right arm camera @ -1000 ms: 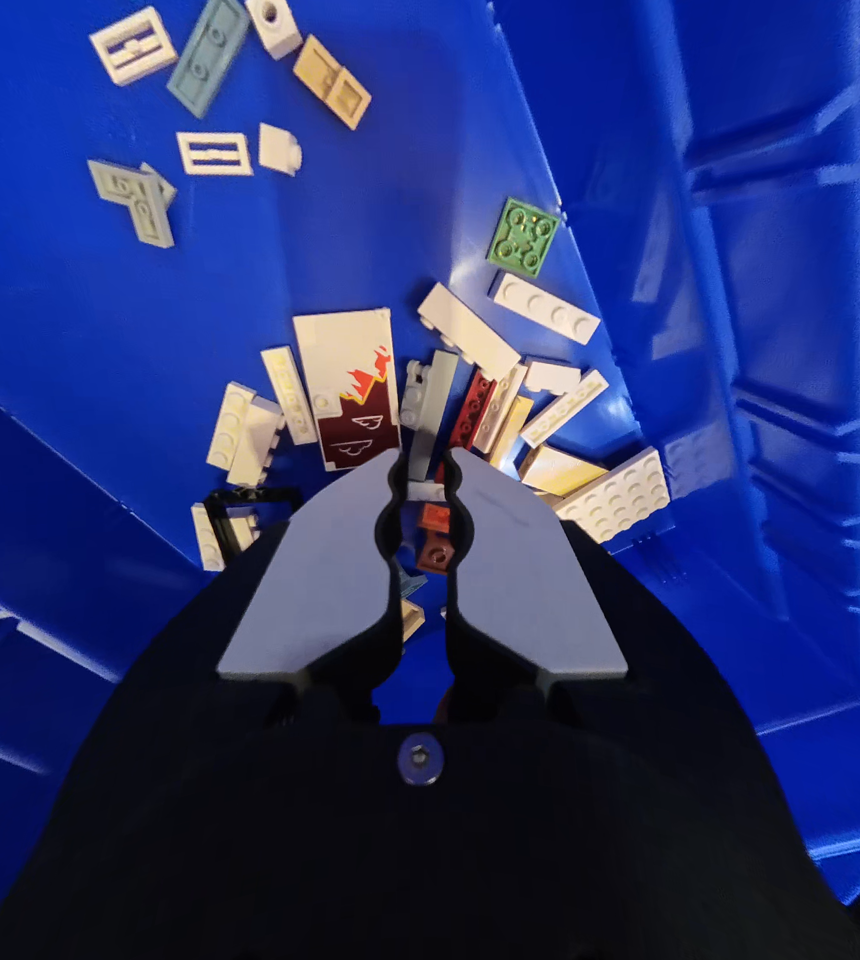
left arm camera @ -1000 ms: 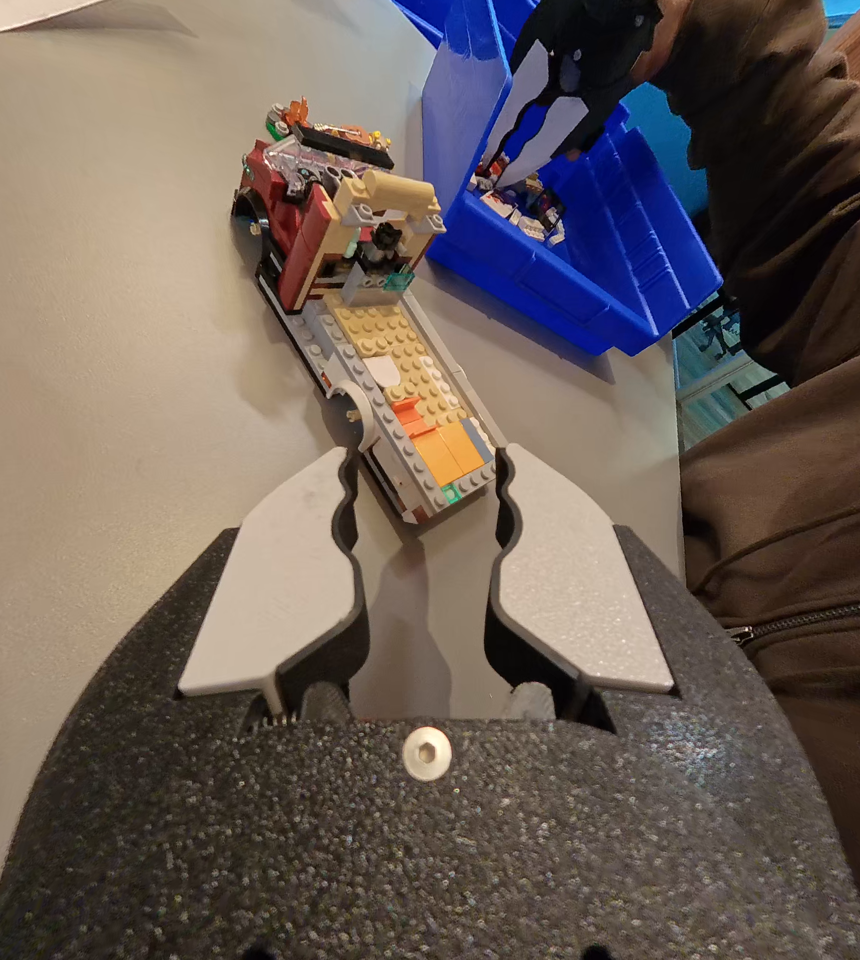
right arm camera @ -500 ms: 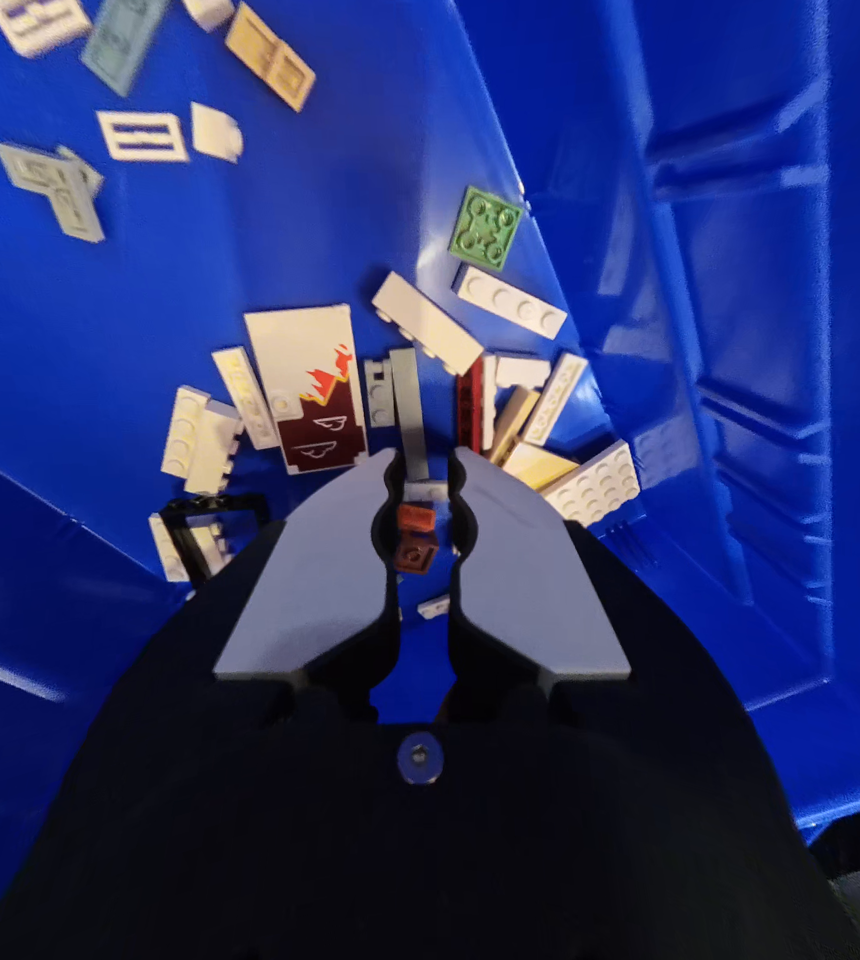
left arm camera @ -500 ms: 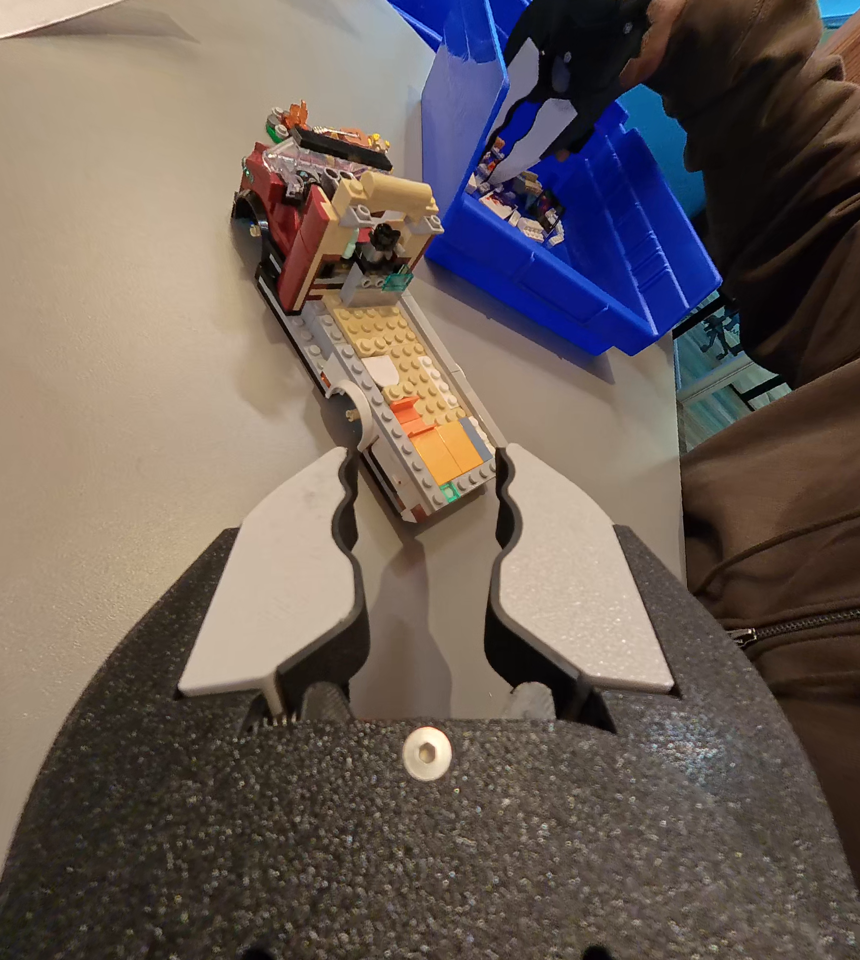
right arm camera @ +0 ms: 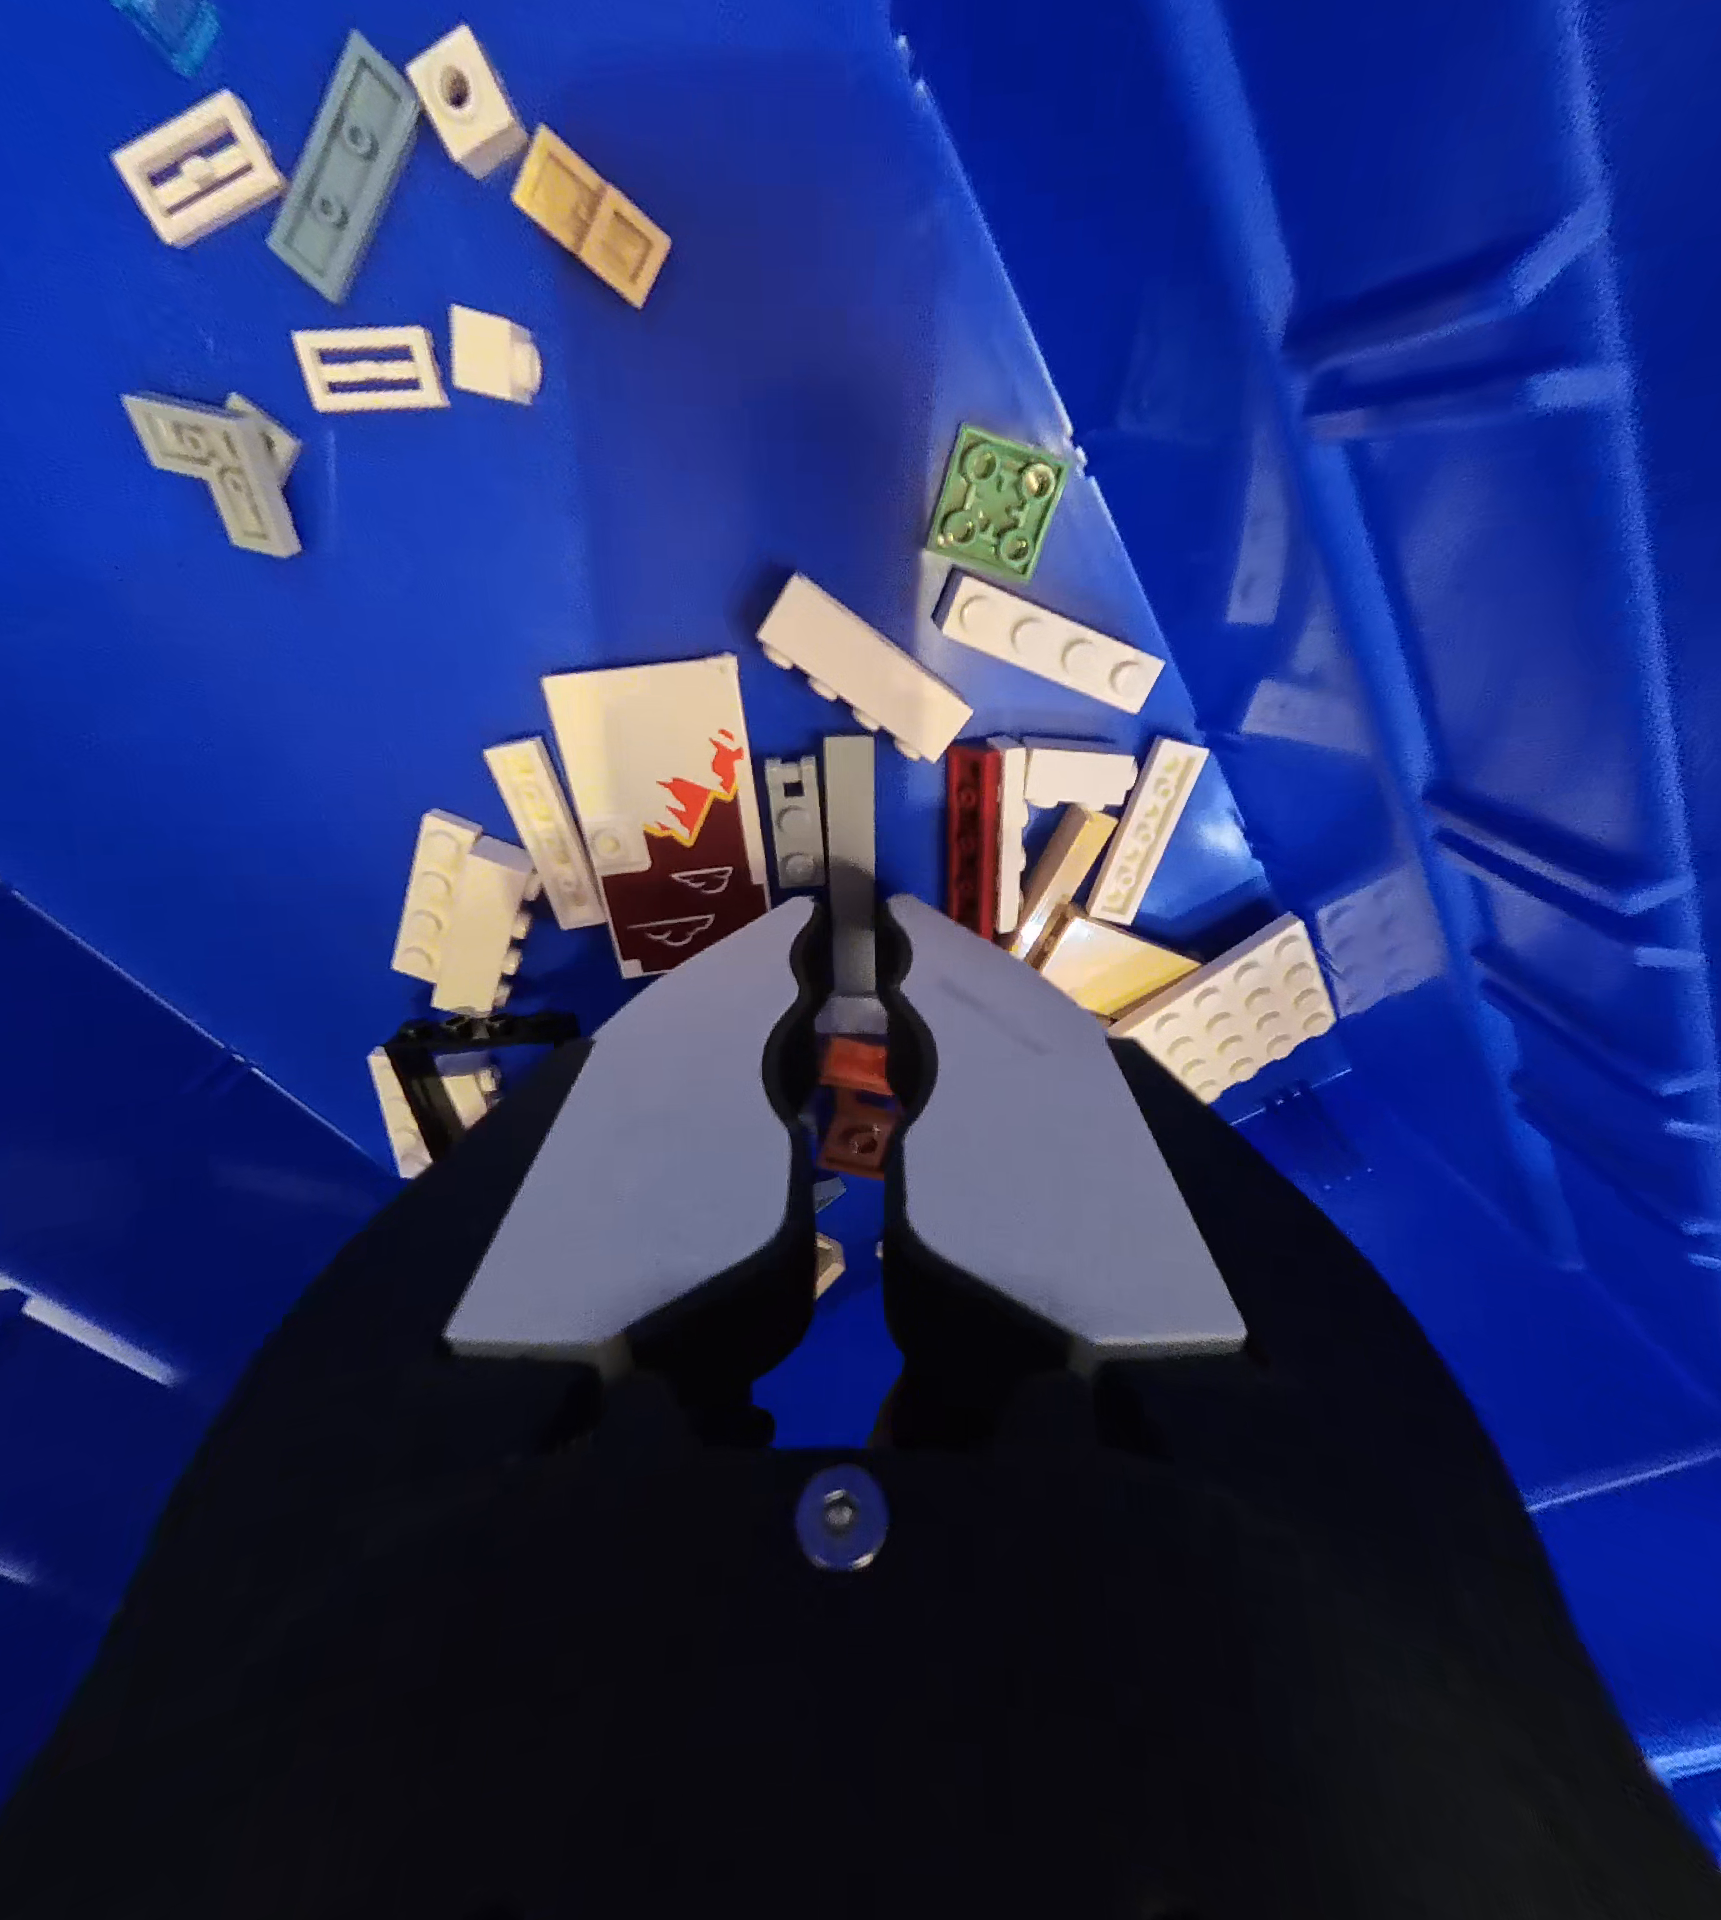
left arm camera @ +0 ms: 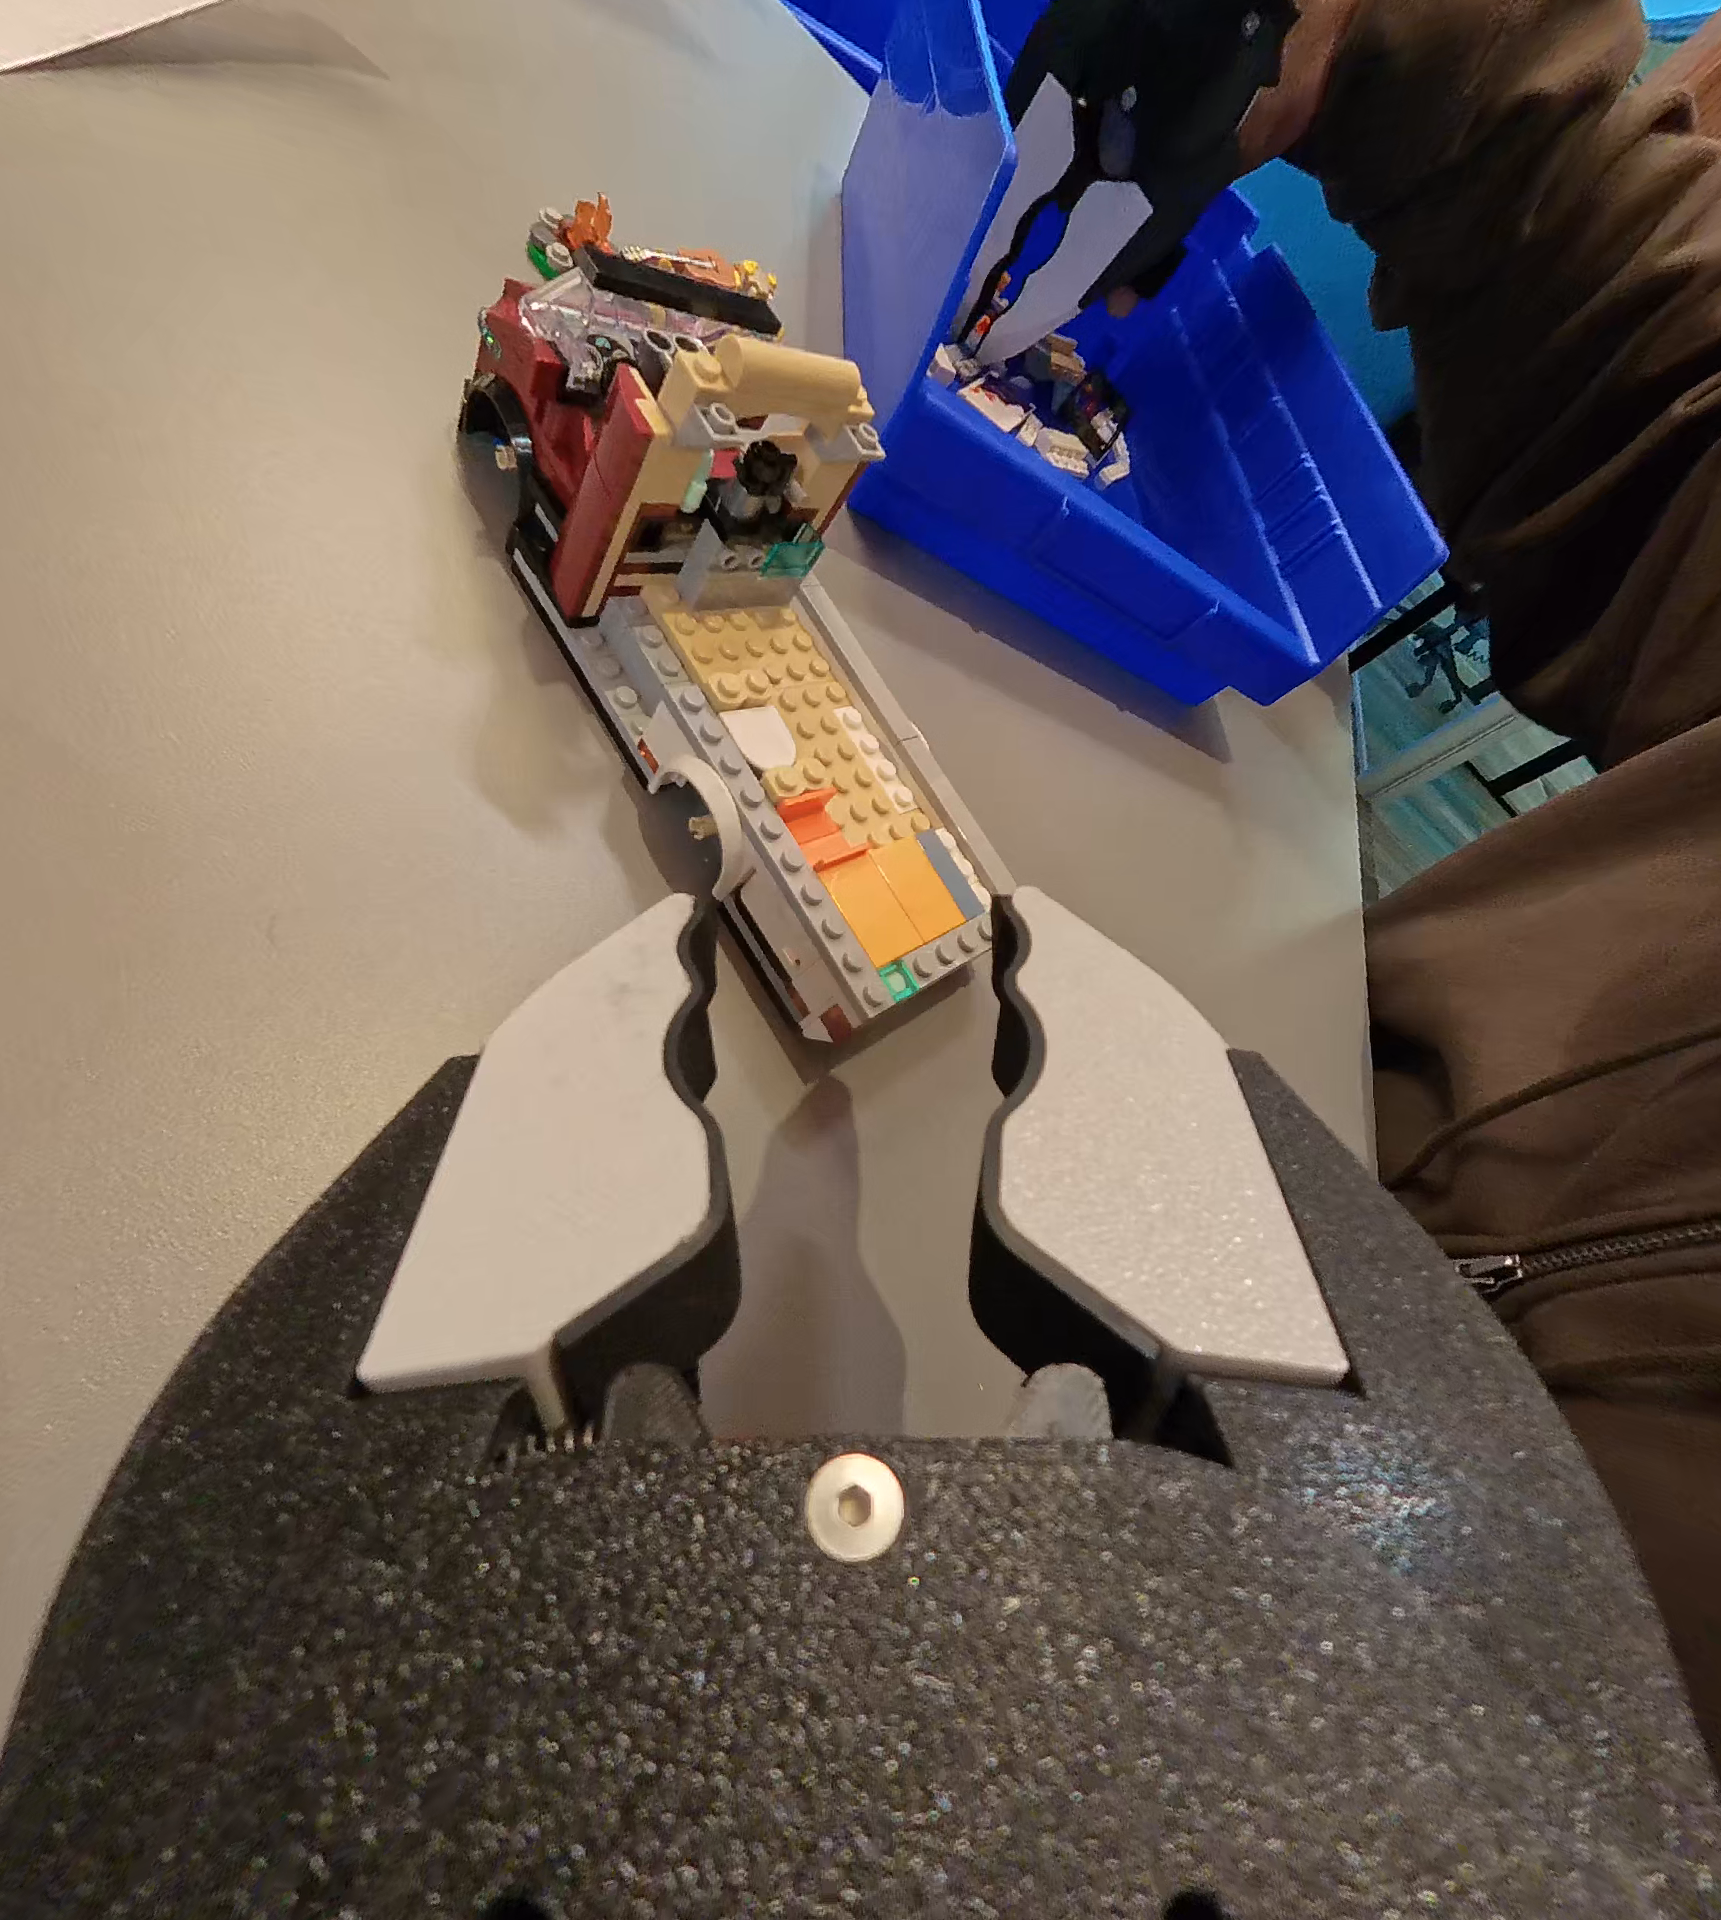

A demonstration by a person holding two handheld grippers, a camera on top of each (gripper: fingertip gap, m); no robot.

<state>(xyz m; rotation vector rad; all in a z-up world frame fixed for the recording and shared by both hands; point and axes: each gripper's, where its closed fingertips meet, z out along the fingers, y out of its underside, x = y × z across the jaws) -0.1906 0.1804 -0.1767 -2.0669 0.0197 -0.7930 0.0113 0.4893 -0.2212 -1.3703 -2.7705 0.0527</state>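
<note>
Pinching a long thin grey brick strip (right arm camera: 851, 831) inside the blue plastic bin (right arm camera: 1458, 727), your right hand-held gripper (right arm camera: 851, 920) is clenched on its near end; keep the strip straight between the pads as you clear the loose white and dark red pieces. Your left hand-held gripper (left arm camera: 840, 914) is released, its fingers straddling the tail of the tan, grey and dark red brick-built vehicle (left arm camera: 731, 623) without clamping it. The vehicle lies on the pale grey surface (left arm camera: 160, 727), just beside the bin.
</note>
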